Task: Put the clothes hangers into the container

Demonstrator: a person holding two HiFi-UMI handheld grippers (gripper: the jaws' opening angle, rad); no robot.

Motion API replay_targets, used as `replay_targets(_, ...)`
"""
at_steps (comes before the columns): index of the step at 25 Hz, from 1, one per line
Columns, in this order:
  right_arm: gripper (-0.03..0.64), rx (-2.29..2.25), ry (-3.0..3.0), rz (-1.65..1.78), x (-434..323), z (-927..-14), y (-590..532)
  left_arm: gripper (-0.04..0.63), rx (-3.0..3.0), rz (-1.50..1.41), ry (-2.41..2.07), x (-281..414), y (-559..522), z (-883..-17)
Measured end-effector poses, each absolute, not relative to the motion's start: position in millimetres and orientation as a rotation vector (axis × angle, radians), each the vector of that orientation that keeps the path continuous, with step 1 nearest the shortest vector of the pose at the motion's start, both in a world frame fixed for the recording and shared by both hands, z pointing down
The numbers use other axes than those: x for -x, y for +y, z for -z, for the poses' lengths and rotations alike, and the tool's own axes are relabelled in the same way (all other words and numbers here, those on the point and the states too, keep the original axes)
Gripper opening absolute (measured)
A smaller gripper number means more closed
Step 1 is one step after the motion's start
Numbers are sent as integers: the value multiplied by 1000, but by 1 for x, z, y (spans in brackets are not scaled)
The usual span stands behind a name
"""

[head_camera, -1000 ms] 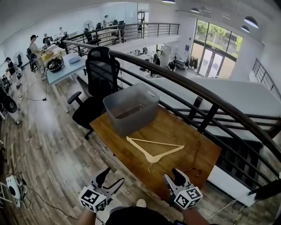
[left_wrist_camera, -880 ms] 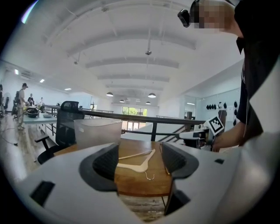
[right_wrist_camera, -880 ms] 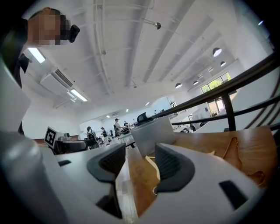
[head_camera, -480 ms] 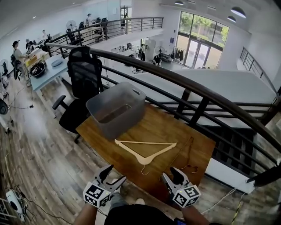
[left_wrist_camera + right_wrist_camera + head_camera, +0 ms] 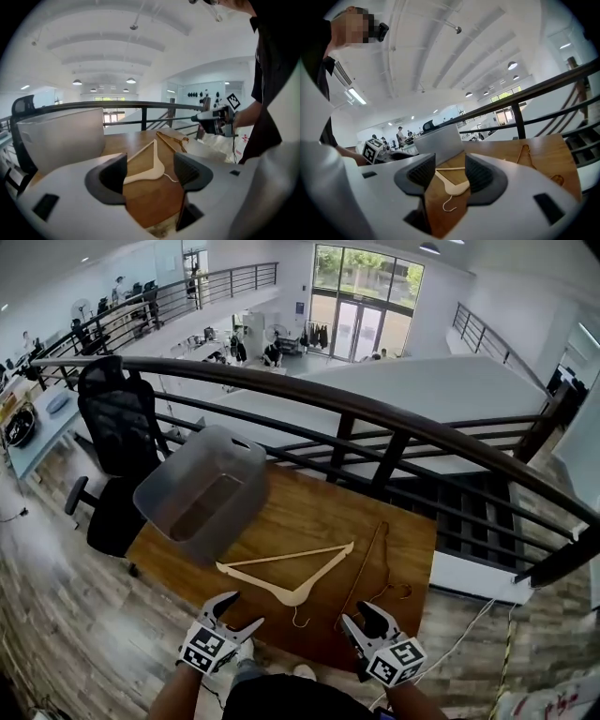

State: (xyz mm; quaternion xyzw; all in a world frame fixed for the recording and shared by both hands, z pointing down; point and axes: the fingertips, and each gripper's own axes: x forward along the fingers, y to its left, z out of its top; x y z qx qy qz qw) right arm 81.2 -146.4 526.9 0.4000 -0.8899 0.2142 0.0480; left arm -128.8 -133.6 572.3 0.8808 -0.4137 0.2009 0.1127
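Note:
A pale wooden hanger point(image 5: 286, 573) lies flat in the middle of the wooden table point(image 5: 309, 512), hook toward me. A thin brown hanger point(image 5: 370, 563) lies to its right. The grey container point(image 5: 202, 493) stands at the table's far left. My left gripper point(image 5: 234, 610) hovers open at the near edge, just left of the pale hanger's hook, and the pale hanger point(image 5: 145, 161) shows beyond its empty jaws. My right gripper point(image 5: 361, 624) is open and empty at the near edge below the brown hanger. The pale hanger point(image 5: 452, 185) and the container point(image 5: 438, 140) lie ahead of it.
A black office chair point(image 5: 117, 427) stands left of the table beside the container. A dark railing point(image 5: 375, 418) runs close behind the table, with a drop to a lower floor beyond. A pale cable point(image 5: 469, 634) trails on the floor at right.
The head view has swung, so table and container sit further left. My left gripper has come down and in toward the table's near edge. The right gripper has shifted only a little.

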Motion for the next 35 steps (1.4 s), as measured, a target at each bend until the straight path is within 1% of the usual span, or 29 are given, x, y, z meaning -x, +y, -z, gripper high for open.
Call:
replay_targets(9, 187, -1356, -2594, -719, -72, -543, -141, 318, -2698, -1087, -825, 131, -182, -646)
replay_targets(12, 186, -1399, -2565, -758, -65, -546, -144, 318, -2730, -1208, -685, 131, -196, -664)
replay_targets(21, 177, -1546, -2463, -788, -70, -555, -145, 318, -2675, -1238, -427, 121, -213, -707)
replay_targets(31, 166, -1562, -2416, -862, -52, -566, -148, 314, -2557, -1393, -208, 130, -202, -737)
replay_targets(33, 160, -1557, -2411, -877, -47, -567, -148, 299, -2565, -1410, -229, 131, -205, -737)
replay_targets(35, 155, -1546, -2406, -900, -43, -569, -146, 241, -2560, -1420, -263, 133, -211, -735)
